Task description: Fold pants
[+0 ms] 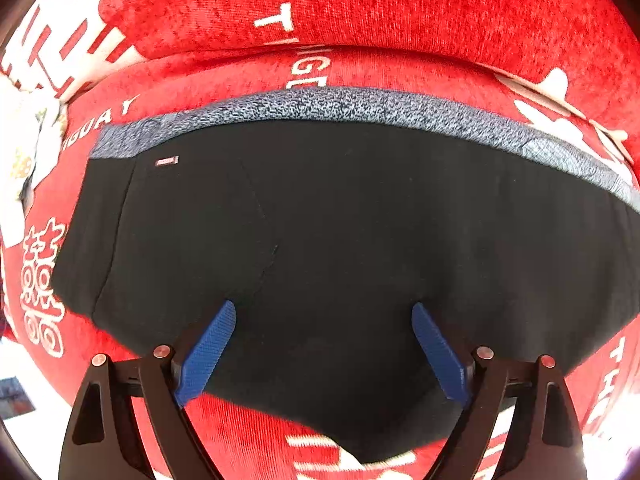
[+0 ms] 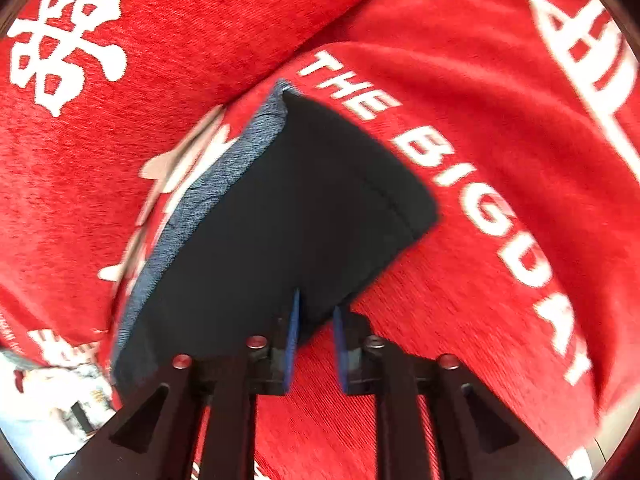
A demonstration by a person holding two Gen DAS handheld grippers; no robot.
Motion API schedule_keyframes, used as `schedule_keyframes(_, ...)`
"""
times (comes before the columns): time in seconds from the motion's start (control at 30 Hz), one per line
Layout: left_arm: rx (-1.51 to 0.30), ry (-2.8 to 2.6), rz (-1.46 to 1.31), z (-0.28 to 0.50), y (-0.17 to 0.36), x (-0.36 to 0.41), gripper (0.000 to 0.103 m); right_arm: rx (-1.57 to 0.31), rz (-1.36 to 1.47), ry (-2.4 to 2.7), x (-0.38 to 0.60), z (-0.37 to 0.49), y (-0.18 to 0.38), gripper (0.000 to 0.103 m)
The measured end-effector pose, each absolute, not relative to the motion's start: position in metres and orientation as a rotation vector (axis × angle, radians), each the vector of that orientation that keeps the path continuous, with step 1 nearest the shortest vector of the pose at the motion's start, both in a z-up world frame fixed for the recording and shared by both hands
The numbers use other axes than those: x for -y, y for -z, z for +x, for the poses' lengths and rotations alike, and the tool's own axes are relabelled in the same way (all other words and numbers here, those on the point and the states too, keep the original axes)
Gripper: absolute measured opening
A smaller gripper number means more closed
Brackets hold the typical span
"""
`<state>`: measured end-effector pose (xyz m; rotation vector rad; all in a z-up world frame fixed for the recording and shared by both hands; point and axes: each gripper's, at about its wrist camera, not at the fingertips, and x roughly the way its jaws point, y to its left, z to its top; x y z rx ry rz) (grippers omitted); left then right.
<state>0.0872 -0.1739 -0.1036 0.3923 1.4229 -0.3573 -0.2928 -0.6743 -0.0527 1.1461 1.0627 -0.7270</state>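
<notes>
Our left gripper (image 1: 323,320) gaped above the pants (image 1: 340,240); the right gripper (image 2: 316,312), nearly closed, gripped nothing we could see, so a careless pull risked undoing the fold.

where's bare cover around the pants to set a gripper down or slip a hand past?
Bare red cover lies right of the pants in the right wrist view, along the white lettering. More lies past the grey waistband, up to the fold in the cover. Crowded: the left gripper over the black cloth, the right gripper at its edge.

We see a plush red cloth printed with white letters and characters (image 1: 400,8) covering everything, creased into a ridge, with bright white glare (image 1: 24,364) at its lower-left edge.
</notes>
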Motion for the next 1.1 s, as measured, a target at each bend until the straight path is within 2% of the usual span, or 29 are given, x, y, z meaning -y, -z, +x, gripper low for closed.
schedule_keyframes(0.07,-1.374,0.417,0.391,0.08,0.082,0.189,0.091,-1.025,1.156,0.634,0.664,-0.288,0.034,0.024)
schedule_keyframes(0.2,-1.309,0.579,0.436,0.056,0.068,0.238,0.091,-1.091,0.975,0.378,0.617,-0.231,0.014,0.024)
schedule_keyframes(0.37,-1.351,0.657,0.555,0.014,0.108,0.283,0.092,-1.234,0.758,0.177,0.541,-0.141,0.049,0.024)
schedule_keyframes(0.43,-1.263,0.668,0.591,-0.005,0.107,0.279,0.092,-1.335,0.622,0.189,0.516,-0.131,0.074,0.024)
schedule_keyframes(0.5,-1.332,0.672,0.552,0.001,0.106,0.271,0.092,-1.307,0.555,0.175,0.505,-0.14,0.069,0.024)
schedule_keyframes(0.57,-1.395,0.635,0.524,0.013,0.102,0.267,0.091,-1.332,0.586,0.16,0.508,-0.149,0.065,0.023)
schedule_keyframes(0.7,-1.287,0.618,0.487,0.041,0.081,0.282,0.091,-1.224,0.677,0.204,0.546,-0.148,0.039,0.024)
schedule_keyframes(0.73,-1.277,0.605,0.468,0.049,0.081,0.291,0.091,-1.197,0.694,0.213,0.556,-0.14,0.038,0.027)
schedule_keyframes(0.8,-1.268,0.562,0.447,0.066,0.089,0.31,0.091,-1.175,0.722,0.228,0.573,-0.118,0.043,0.03)
schedule_keyframes(0.9,-1.265,0.472,0.458,0.093,0.112,0.33,0.091,-1.185,0.71,0.218,0.586,-0.081,0.065,0.03)
schedule_keyframes(0.97,-1.283,0.436,0.403,0.106,0.127,0.331,0.096,-1.226,0.693,0.243,0.594,-0.077,0.086,0.03)
schedule_keyframes(1.1,-1.267,0.439,0.422,0.107,0.125,0.329,0.097,-1.155,0.746,0.365,0.63,-0.101,0.09,0.012)
